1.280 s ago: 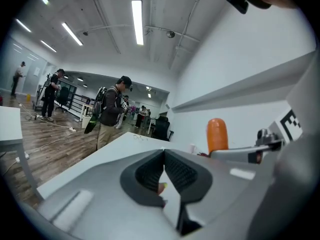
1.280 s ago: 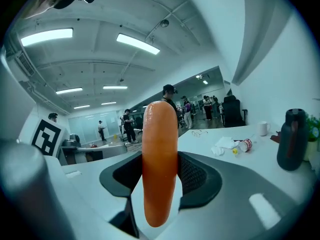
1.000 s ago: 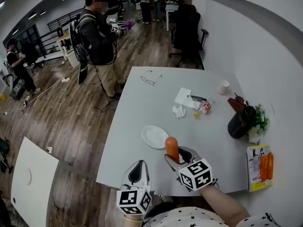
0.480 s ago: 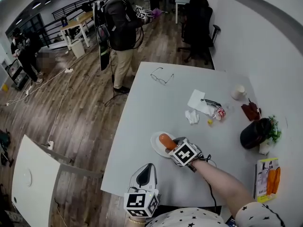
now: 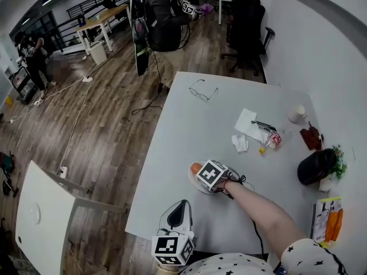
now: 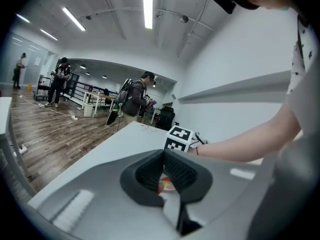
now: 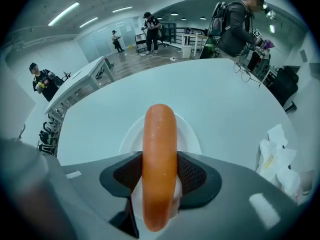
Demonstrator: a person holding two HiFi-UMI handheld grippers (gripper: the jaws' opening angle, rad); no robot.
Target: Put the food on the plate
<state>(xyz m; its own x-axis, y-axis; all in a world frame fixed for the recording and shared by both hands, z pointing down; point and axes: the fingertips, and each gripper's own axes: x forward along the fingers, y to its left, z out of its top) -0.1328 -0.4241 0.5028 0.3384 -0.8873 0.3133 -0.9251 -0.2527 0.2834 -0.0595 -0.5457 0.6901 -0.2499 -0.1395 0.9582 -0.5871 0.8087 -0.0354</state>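
While the right gripper (image 7: 160,176) is clamped on the sausage (image 7: 159,144), the main risk is the let-go: skin looks smooth and a bit glossy, shape is round, so it may roll once the pads part. Plate (image 7: 189,134) is shallow with a low rim, which won't stop much. Dropped from any height it could bounce or roll off onto the table (image 7: 215,94). Cannot tell whether the sausage already touches the plate (no side-on view). Second risk: the plate looks light, and a nudge from the jaws could slide it.

Position: the sausage sits between the right pads, long axis running forward along the jaws, far end sticking out well past the fingertips. The plate lies directly under and just ahead of the jaws.

Left gripper (image 6: 163,159): jaws together, nothing in them, near the table's edge, well behind the plate
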